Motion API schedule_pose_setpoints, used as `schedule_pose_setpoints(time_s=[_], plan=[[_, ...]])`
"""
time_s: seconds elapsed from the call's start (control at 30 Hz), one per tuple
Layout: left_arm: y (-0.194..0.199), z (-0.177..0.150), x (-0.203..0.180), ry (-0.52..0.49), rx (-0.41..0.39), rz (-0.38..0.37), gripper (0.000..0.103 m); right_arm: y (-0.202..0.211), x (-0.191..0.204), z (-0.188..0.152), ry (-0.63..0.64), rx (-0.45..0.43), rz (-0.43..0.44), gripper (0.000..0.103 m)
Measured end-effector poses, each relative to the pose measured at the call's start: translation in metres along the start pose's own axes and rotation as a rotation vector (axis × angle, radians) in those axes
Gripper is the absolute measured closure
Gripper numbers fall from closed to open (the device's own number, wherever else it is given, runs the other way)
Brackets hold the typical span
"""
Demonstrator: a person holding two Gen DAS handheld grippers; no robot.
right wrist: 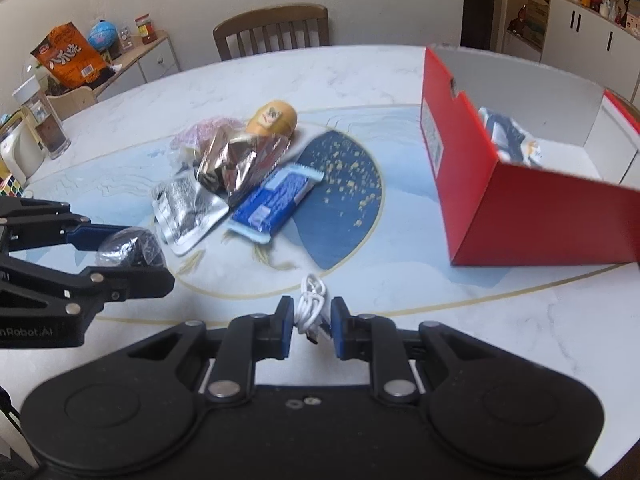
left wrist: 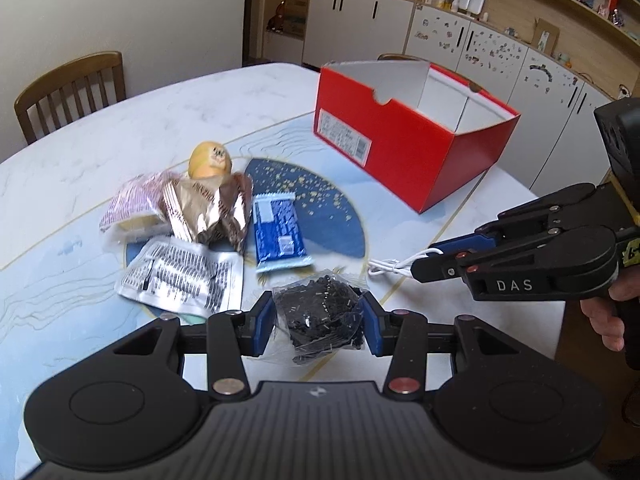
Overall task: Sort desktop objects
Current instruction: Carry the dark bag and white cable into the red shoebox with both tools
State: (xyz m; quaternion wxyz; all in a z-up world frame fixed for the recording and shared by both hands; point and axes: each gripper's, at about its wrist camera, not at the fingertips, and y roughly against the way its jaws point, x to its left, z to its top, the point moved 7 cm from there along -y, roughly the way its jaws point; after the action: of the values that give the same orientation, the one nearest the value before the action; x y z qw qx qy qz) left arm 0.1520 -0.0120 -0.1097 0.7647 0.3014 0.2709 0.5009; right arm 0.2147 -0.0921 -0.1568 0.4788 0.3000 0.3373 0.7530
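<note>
Item one: my left claw (left wrist: 318,322), clenched on a clear bag of small black parts (left wrist: 320,316), held above the desk (left wrist: 120,128). Item two: my right claw (right wrist: 312,326), gripping a coiled white cable (right wrist: 312,304). Item three: red box (left wrist: 404,148), open, far right. Item four: blue packet (left wrist: 278,232), silver sachet (left wrist: 184,272), crumpled foil wrappers (left wrist: 208,212), lying clustered mid-desk.

table (left wrist: 120,128): marble top | on it: red box (left wrist: 404,160), blue packet (left wrist: 280,232), silver sachet (left wrist: 180,276)
</note>
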Motion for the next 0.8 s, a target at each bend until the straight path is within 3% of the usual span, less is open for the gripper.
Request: schedule_pose_setpoints(time_s=[0.5, 0.8], plan=[[0.034, 0.044, -0.016, -0.03, -0.072, -0.035, 0.059, 0.062, 0.005, 0.044, -0.01, -0.124, 0.041, 0.085], [0.05, 0.073, -0.032, -0.091, -0.129, -0.04, 0.059, 0.095, -0.011, 0.062, -0.028, -0.194, 0.042, 0.085]])
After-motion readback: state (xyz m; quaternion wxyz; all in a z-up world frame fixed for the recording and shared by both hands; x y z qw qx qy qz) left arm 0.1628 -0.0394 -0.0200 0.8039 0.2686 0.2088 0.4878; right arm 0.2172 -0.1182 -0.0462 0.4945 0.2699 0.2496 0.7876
